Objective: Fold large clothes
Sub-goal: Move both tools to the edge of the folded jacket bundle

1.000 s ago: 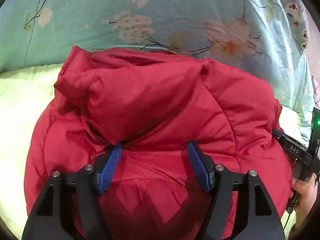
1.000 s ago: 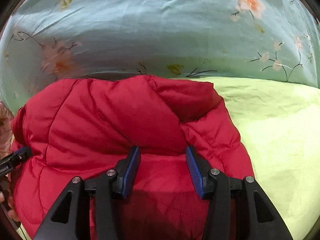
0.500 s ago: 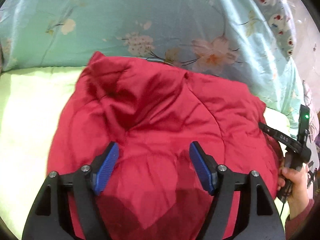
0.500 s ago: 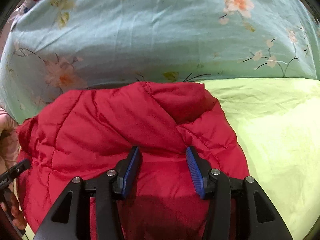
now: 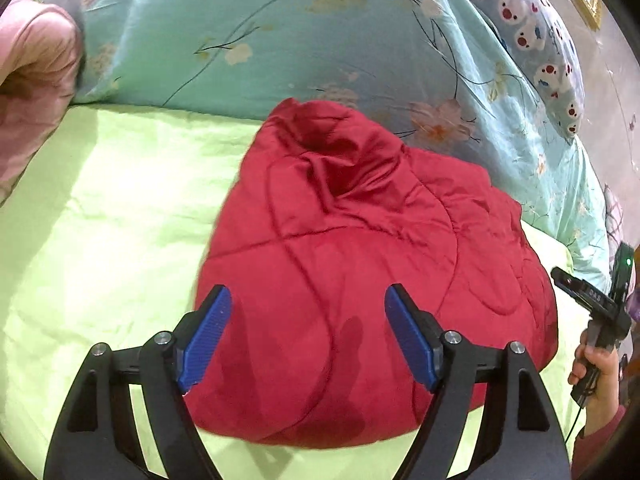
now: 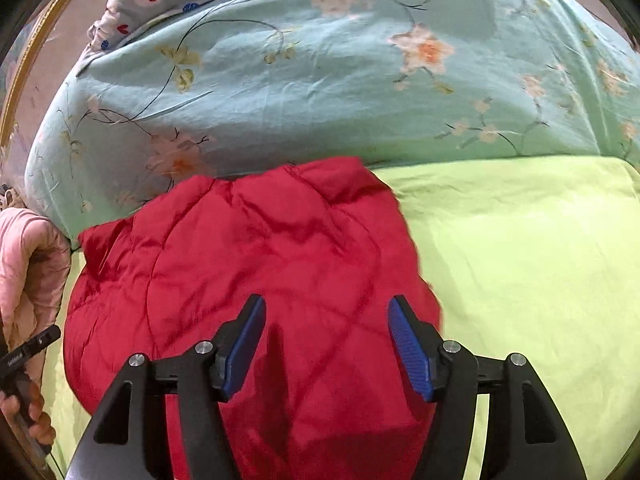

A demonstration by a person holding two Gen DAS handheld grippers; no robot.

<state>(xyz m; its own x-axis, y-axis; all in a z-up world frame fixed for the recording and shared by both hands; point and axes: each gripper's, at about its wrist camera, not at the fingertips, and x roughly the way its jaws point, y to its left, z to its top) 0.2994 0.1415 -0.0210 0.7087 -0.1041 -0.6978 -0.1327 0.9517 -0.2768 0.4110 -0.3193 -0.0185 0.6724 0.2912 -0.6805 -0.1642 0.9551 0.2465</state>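
1. One red quilted jacket [image 5: 372,280] lies in a folded, puffy bundle on the light green sheet [image 5: 100,216], its far edge touching the teal flowered quilt [image 5: 280,40].
2. Left gripper [image 5: 308,332]: jaws spread, having just been opening; its blue pads [image 5: 204,336] hang over the near part of the jacket without pinching any cloth.
3. Right gripper [image 6: 326,344]: jaws likewise spread after just opening; the blue pads [image 6: 408,348] frame the jacket's near half and grip nothing.
4. Seen from the left wrist, the person's right hand [image 5: 596,364] holds the black gripper handle at the jacket's right edge; the white lettering on that tool looks like "DAS" but is too small to read with certainty.
5. A pink garment [image 6: 28,264] lies beside the jacket, at the quilt's end.
6. A pale pillow [image 5: 536,40] printed with red-beaked birds rests behind the quilt.
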